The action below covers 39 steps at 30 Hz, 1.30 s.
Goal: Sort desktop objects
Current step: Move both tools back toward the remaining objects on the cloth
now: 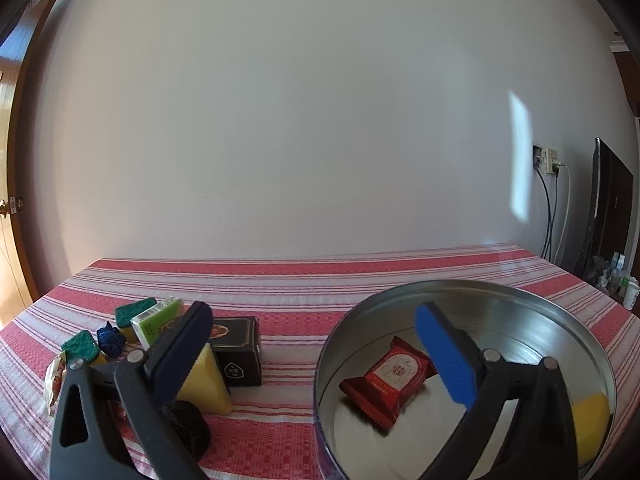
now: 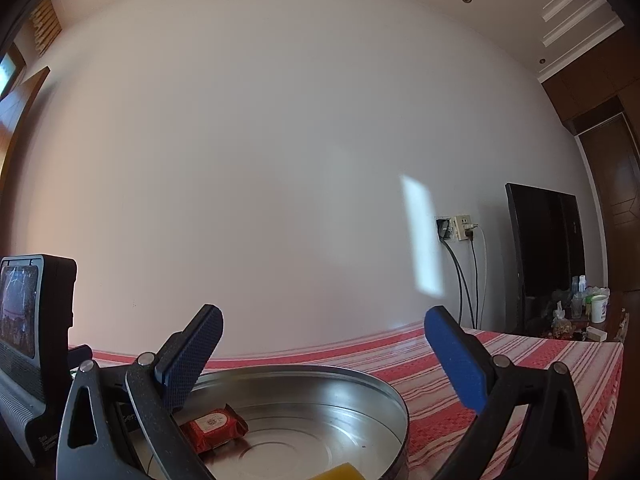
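A round metal tin [image 1: 460, 285] stands on the striped cloth at the right. Inside lie a red snack packet [image 1: 390, 384] and a yellow sponge [image 1: 590, 420]. My left gripper [image 1: 320, 346] is open and holds nothing; its blue right finger [image 1: 444, 356] hangs over the tin, its left finger [image 1: 188, 344] over a cluster of loose items. In the right wrist view the tin [image 2: 300, 369] sits just below my right gripper [image 2: 324, 356], which is open and empty. The red packet [image 2: 214, 428] and a corner of the yellow sponge [image 2: 340, 473] show there.
Left of the tin lie a yellow sponge [image 1: 204, 386], black box [image 1: 240, 354], green box [image 1: 156, 320], two green-topped sponges [image 1: 134, 312], a blue knot [image 1: 110, 340], a black round pad [image 1: 186, 424] and a wrapper [image 1: 54, 380]. The left hand's device [image 2: 36, 340] stands left.
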{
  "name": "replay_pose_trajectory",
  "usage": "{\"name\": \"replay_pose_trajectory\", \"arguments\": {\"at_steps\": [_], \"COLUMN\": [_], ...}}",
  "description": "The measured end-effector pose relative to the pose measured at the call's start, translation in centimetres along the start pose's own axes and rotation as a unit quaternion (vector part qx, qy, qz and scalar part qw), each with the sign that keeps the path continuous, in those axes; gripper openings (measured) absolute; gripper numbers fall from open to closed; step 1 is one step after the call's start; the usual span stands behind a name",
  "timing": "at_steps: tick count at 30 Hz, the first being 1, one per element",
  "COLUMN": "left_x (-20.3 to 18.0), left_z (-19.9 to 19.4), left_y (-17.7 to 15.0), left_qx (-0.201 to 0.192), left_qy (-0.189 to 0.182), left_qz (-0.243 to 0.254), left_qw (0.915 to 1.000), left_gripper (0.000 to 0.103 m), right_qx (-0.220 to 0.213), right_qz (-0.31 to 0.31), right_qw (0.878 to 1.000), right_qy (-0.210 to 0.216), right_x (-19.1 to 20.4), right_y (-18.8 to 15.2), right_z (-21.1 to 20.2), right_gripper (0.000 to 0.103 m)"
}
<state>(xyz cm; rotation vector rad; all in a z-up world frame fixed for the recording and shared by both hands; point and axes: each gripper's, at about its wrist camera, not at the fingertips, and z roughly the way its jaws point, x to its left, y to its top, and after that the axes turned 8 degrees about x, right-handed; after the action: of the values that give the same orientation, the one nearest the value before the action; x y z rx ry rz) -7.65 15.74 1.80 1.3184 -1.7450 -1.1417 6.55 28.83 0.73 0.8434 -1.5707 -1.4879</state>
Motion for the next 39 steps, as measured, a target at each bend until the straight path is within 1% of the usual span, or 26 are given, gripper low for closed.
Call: {"name": "replay_pose_trajectory", "arguments": {"at_steps": [2,5,9,11,15,17,19,20,23,24,26,28,30,31,33,35,37,38,39], "left_x": [0.4,1.0,1.4,1.7,2.6,3.7,4.5,5.1,6.6,7.1,8.5,10.2,12.4,13.6,15.8,17.5,19.0,19.8,20.7], "left_z": [0.0,-0.1,-0.1,-0.3,-0.8,-1.3,-2.1,-2.4,-3.0,-3.0,-2.9,-2.5,-2.5,-2.6,-3.3,-3.6,-3.5,-3.4,-3.3], "left_y": [0.0,0.0,-0.1,-0.2,-0.3,-0.5,-0.5,-0.4,-0.3,-0.3,-0.3,-0.4,-0.6,-0.8,-1.3,-1.5,-1.5,-1.7,-1.8], "left_qx": [0.0,-0.001,0.001,0.002,0.004,-0.007,-0.028,-0.038,-0.059,-0.061,-0.051,-0.026,-0.003,0.001,-0.005,-0.01,-0.001,0.007,0.015], "left_qy": [0.017,0.023,0.042,0.042,0.03,0.023,0.012,0.013,0.047,0.061,0.083,0.102,0.11,0.111,0.122,0.153,0.187,0.198,0.2], "left_qz": [-0.012,-0.029,-0.04,-0.045,-0.061,-0.075,-0.088,-0.089,-0.083,-0.079,-0.077,-0.079,-0.101,-0.117,-0.143,-0.145,-0.133,-0.133,-0.141], "left_qw": [0.9998,0.9993,0.9983,0.9981,0.9977,0.9969,0.9957,0.9952,0.9936,0.9931,0.9923,0.9912,0.9888,0.9869,0.9822,0.9776,0.9733,0.9712,0.9694], "left_gripper": [0.103,0.103,0.103,0.103,0.103,0.103,0.103,0.103,0.103,0.103,0.103,0.103,0.103,0.103,0.103,0.103,0.103,0.103,0.103], "right_qx": [0.003,0.007,0.001,-0.007,-0.011,-0.006,-0.004,-0.004,-0.009,-0.012,-0.018,-0.014,-0.002,0.002,0.002,-0.001,0.002,0.007,0.013], "right_qz": [0.002,0.009,0.007,0.01,0.011,0.009,0.007,0.008,0.01,0.012,0.021,0.027,0.02,0.01,-0.014,-0.032,-0.042,-0.048,-0.054], "right_qw": [1.0,1.0,1.0,1.0,1.0,1.0,1.0,1.0,1.0,1.0,0.999,0.998,0.997,0.996,0.995,0.992,0.988,0.985,0.983], "right_qy": [-0.006,-0.019,-0.013,-0.014,-0.012,-0.012,-0.008,-0.008,-0.002,0.004,0.027,0.057,0.077,0.086,0.102,0.124,0.15,0.163,0.175], "right_x": [0.0,-0.1,-0.1,-0.3,-0.3,-0.2,-0.2,-0.2,0.0,0.1,0.5,1.4,2.9,3.8,5.7,7.4,8.9,9.6,10.4], "right_y": [0.1,0.1,0.2,0.1,0.1,0.1,0.1,0.1,0.0,0.0,0.0,0.0,0.0,0.0,0.0,-0.1,-0.2,-0.3,-0.4], "right_z": [0.0,0.0,-0.4,-0.7,-0.6,-0.5,-0.3,-0.4,-0.4,-0.5,-0.6,-0.4,-0.2,-0.1,-0.2,-0.5,-0.7,-0.6,-0.5], "right_gripper": [0.102,0.102,0.102,0.102,0.102,0.102,0.102,0.102,0.102,0.102,0.102,0.102,0.102,0.102,0.102,0.102,0.102,0.102,0.102]}}
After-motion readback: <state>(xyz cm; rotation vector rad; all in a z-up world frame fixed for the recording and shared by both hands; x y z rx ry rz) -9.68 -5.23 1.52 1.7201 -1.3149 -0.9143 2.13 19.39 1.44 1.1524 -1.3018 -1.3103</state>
